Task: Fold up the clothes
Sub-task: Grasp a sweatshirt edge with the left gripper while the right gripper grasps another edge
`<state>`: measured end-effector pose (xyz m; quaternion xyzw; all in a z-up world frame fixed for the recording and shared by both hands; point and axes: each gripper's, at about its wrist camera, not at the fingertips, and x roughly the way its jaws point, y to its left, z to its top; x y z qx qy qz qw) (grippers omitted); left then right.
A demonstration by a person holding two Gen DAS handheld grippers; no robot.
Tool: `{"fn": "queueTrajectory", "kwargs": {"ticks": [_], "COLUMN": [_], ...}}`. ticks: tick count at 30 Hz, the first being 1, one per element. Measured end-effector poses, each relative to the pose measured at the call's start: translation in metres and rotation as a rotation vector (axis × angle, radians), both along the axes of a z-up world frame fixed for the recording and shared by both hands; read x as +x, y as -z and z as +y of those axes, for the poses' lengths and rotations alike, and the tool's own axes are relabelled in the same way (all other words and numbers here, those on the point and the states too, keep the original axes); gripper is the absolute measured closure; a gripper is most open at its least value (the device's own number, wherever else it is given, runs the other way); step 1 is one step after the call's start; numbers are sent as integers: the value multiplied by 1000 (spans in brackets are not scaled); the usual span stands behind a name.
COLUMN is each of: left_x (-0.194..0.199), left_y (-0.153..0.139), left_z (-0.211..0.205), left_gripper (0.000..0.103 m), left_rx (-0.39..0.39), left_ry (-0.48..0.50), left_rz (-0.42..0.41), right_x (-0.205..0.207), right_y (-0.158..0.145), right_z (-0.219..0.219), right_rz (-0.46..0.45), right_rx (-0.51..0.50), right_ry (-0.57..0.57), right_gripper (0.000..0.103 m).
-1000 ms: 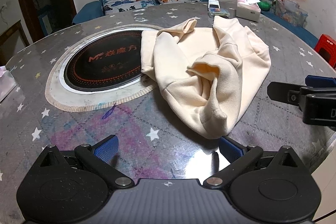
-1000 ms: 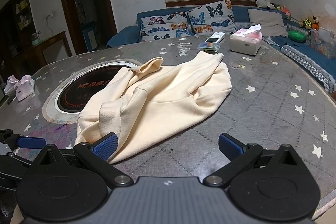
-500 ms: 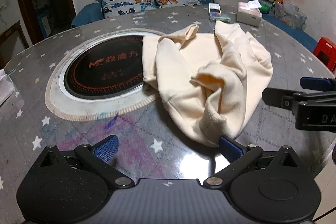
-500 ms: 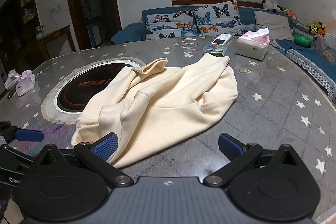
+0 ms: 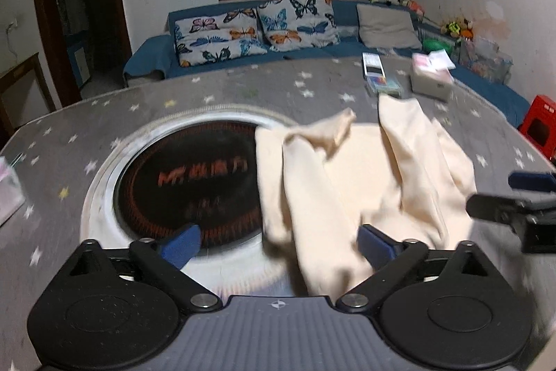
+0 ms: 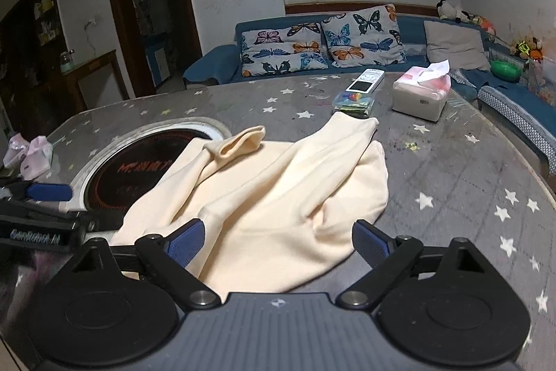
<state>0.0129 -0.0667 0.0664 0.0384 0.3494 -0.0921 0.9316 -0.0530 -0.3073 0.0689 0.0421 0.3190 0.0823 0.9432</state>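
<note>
Left wrist | both tongs [image 5: 278,240] closing, nearer garment [image 5: 365,183] than before

black left gripper [image 5: 278,240] with blue ribbed pads [image 5: 180,240], silver screws

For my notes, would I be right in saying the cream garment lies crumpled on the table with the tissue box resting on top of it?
Not quite: the tissue box stands on the table beyond the cream garment, apart from it, as the right wrist view shows. The garment does lie crumpled.
</note>
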Motion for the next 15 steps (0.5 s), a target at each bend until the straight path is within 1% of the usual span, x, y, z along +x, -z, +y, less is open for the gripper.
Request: {"fn": "queueTrajectory", "kwargs": {"ticks": [1, 2, 4, 10, 15], "left_x": [9, 18, 35, 74, 104], "left_y": [0, 0, 1, 15, 28], "left_z": [-1, -3, -10, -38, -53], "left_gripper": [17, 19, 26, 26, 26], "left_rx": [-7, -6, 11, 96, 148], "left_ry": [5, 16, 43, 155, 202], "left_rz": [-3, -9, -24, -57, -60], "right_x": [5, 9, 18, 53, 91], "right_y": [-1, -1, -1, -2, 0], "right_z": [-2, -4, -7, -15, -20], "right_rz": [1, 3, 8, 22, 44], "right_rx": [1, 3, 6, 1, 0], "right_ry": [1, 3, 6, -5, -9], "right_gripper": [14, 14, 17, 23, 30]}}
